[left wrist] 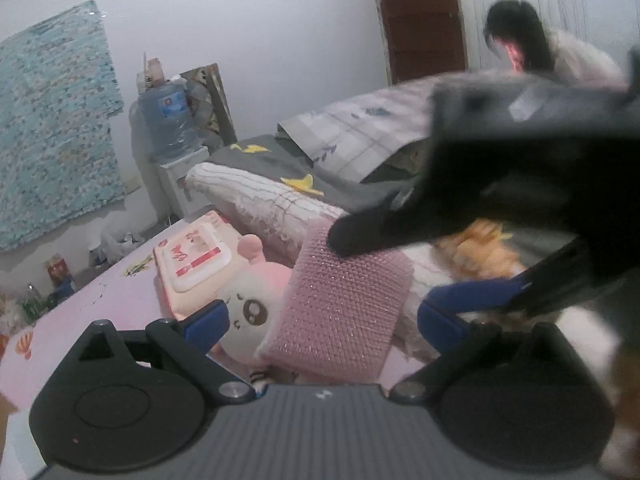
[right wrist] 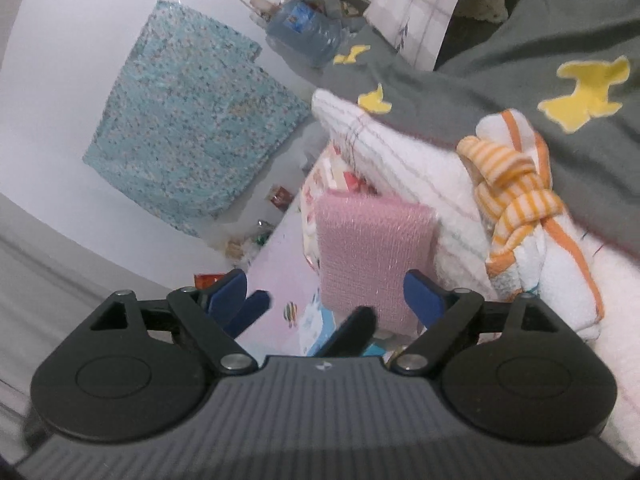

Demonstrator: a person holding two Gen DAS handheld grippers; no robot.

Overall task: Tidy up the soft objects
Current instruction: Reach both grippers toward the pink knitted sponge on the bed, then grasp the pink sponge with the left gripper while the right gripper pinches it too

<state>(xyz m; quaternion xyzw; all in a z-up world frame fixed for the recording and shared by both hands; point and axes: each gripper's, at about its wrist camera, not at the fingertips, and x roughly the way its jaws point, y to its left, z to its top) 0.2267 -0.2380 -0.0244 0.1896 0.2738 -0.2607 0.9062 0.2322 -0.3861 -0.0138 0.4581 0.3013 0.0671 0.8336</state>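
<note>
A pink knitted pad leans on a white-and-pink plush toy on the pink sheet. My left gripper stands open, its blue fingers wide on either side of the pad and not pressing it. From the upper right the right gripper reaches in, and its dark fingertip rests on the pad's top edge. In the right wrist view the pad stands between the fingers of my right gripper, which is open; its left finger is well apart from the pad. An orange-striped cloth lies on a white towel.
A pack of wet wipes lies left of the plush toy. Behind is a grey blanket with yellow shapes. A water bottle stands on a dispenser by the wall. A person bends at the far side of the bed.
</note>
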